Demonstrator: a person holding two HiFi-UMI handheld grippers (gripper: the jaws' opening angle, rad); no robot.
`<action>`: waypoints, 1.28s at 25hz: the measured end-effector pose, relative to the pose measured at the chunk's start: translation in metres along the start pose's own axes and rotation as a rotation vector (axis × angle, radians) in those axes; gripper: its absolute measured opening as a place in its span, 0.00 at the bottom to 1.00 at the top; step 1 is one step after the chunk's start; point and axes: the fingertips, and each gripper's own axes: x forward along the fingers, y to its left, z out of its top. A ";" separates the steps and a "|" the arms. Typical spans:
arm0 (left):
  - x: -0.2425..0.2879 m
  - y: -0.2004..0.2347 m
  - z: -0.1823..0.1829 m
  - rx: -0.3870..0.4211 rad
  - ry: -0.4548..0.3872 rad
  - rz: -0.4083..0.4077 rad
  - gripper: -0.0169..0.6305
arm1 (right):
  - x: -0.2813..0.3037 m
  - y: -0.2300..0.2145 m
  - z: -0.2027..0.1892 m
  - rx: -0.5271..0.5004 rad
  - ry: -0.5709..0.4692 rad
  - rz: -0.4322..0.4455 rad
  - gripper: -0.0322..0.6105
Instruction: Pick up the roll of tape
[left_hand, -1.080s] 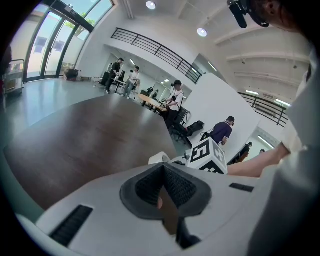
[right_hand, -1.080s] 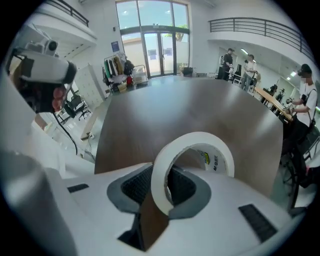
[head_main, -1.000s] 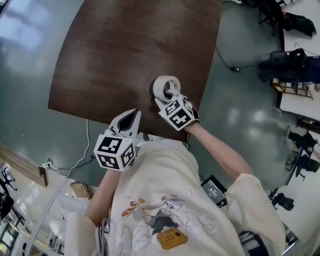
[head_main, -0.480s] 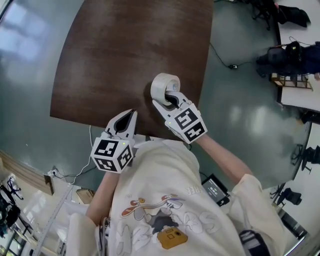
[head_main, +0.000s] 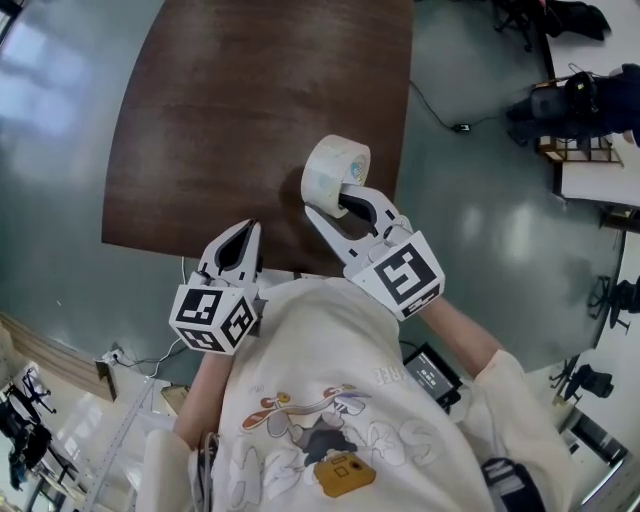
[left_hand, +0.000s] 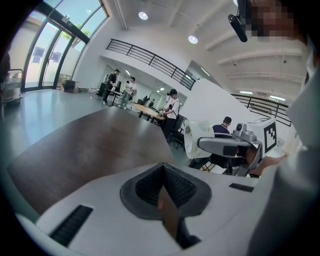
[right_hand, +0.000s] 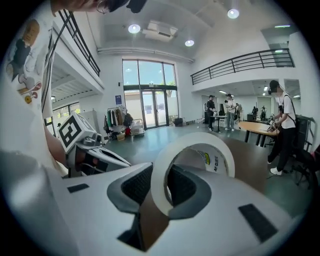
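The roll of tape (head_main: 334, 173), white with a cardboard core, hangs in the air above the near right part of the brown table (head_main: 230, 110). My right gripper (head_main: 335, 200) is shut on the roll's wall, one jaw inside the ring and one outside. In the right gripper view the roll of tape (right_hand: 186, 167) stands on edge between the jaws. My left gripper (head_main: 238, 238) hovers over the table's near edge, left of the roll, jaws together and nothing in them. In the left gripper view, the left gripper (left_hand: 162, 186) shows its pads meeting, and the tape (left_hand: 198, 139) appears at the right.
The table's near edge (head_main: 200, 255) runs just in front of my body. A cable (head_main: 165, 315) trails on the grey floor at the left. Chairs and desks (head_main: 580, 110) stand at the far right. Several people stand around tables (left_hand: 150, 110) in the hall.
My right gripper has lifted the tape roll off the table, rising toward the camera. The left gripper rose slightly and stayed shut.
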 end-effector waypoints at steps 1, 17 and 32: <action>-0.002 0.000 0.003 0.001 -0.007 0.000 0.03 | -0.005 0.000 0.005 0.005 -0.013 -0.005 0.20; -0.042 -0.030 0.063 0.194 -0.233 0.024 0.03 | -0.063 -0.006 0.042 0.008 -0.167 -0.097 0.20; -0.037 -0.049 0.080 0.280 -0.275 0.000 0.03 | -0.069 -0.021 0.034 0.053 -0.179 -0.128 0.20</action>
